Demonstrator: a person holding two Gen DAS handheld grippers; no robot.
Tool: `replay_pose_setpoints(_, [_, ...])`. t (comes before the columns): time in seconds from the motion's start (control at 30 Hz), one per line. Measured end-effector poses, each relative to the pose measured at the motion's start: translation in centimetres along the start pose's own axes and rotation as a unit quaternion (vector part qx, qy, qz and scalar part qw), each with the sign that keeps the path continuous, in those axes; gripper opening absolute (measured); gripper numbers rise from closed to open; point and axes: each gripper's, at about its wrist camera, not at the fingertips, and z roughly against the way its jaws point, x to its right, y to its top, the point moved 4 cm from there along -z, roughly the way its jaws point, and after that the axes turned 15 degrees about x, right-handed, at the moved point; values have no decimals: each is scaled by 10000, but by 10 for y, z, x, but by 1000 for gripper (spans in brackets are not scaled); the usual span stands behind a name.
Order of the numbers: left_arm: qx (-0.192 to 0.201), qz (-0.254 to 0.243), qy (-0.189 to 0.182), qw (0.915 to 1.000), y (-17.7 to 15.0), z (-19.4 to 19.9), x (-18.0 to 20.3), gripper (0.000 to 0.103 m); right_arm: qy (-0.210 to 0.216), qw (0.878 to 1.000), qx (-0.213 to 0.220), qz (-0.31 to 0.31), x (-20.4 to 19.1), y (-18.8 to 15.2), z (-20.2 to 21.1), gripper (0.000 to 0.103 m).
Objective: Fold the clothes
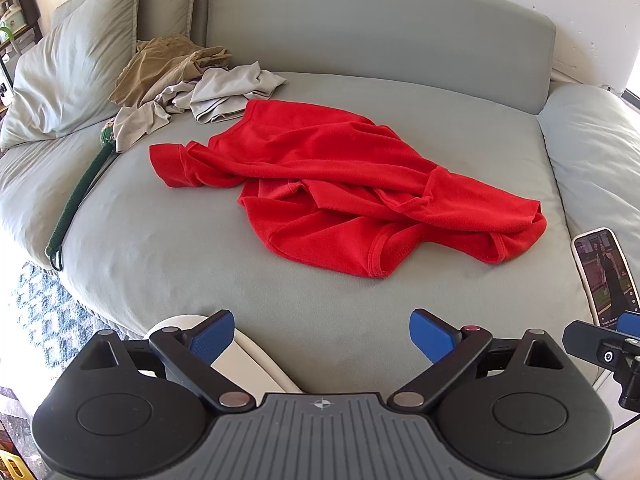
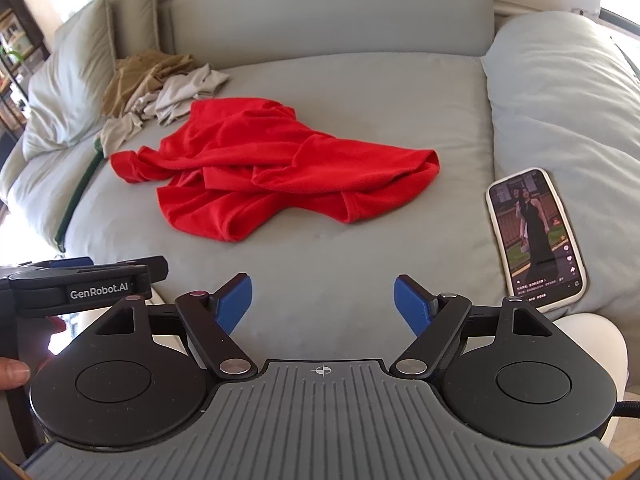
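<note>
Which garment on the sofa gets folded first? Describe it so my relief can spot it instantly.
Start at the grey sofa seat. In its middle lies the red T-shirt, crumpled and twisted. The tan garment and pale beige garment are heaped at the back left corner; only the shirt is bright red and lying alone.

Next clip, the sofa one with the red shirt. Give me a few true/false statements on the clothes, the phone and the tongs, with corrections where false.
1. The red shirt lies crumpled on the sofa. True.
2. The left tongs grip the shirt. False: they are open, short of it, holding nothing.
3. The phone has a lit screen. True.
4. The right tongs are shut. False: they are open and empty.
5. The beige clothes are folded. False: they lie in a rumpled heap behind the shirt.
</note>
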Motion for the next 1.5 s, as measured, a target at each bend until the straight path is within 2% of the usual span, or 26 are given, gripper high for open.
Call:
replay_pose_setpoints(0.53, [-116, 44, -41, 9999, -5, -8, 1, 96, -16, 10000, -82, 11, 0, -1, -4, 81])
replay_pose_setpoints(0.63, [-315, 278, -163, 9990, -11, -17, -4, 96, -24, 9999, -124, -14, 1, -2, -7, 81])
replay_pose_setpoints(0.73, [-490, 766, -274, 9955, -18, -30, -19, 96, -33, 9998, -192, -79, 4, -5, -12, 81])
replay_pose_setpoints(0.8, [-493, 1143, -218, 9920, -21, -40, -33, 91, -36, 9996, -218, -171, 9, -7, -16, 81])
replay_pose_setpoints(0.83, [-485, 1363, -221, 9892, -22, -46, -41, 87, -44, 9995, -235, -222, 11, -8, -19, 81])
replay_pose_setpoints(0.9, [-515, 1874, -246, 9806, -24, -58, -58, 69, -76, 9989, -299, -344, 17, -11, -25, 81])
replay_pose_setpoints(1.0, [-446, 2603, -303, 9640, -26, -80, -83, 62, -116, 9979, -383, -507, 24, -15, -34, 81])
replay_pose_setpoints(1.1, [-416, 3210, -534, 9447, -26, -108, -100, 60, -122, 9971, -444, -612, 29, -17, -41, 81])
replay_pose_setpoints(1.17, [-430, 3512, -598, 9334, -28, -129, -107, 60, -116, 9966, -488, -649, 30, -18, -46, 81])
replay_pose_setpoints(1.23, [-367, 3696, -580, 9266, -28, -142, -113, 60, -119, 9966, -511, -637, 30, -18, -49, 81])
replay_pose_setpoints(1.33, [-179, 3528, -576, 9337, -20, -153, -113, 60, -95, 9969, -492, -607, 31, -18, -50, 81])
replay_pose_setpoints(1.5, [-165, 2570, -840, 9626, -11, -176, -95, 61, -141, 9958, -548, -721, 37, -20, -57, 81])
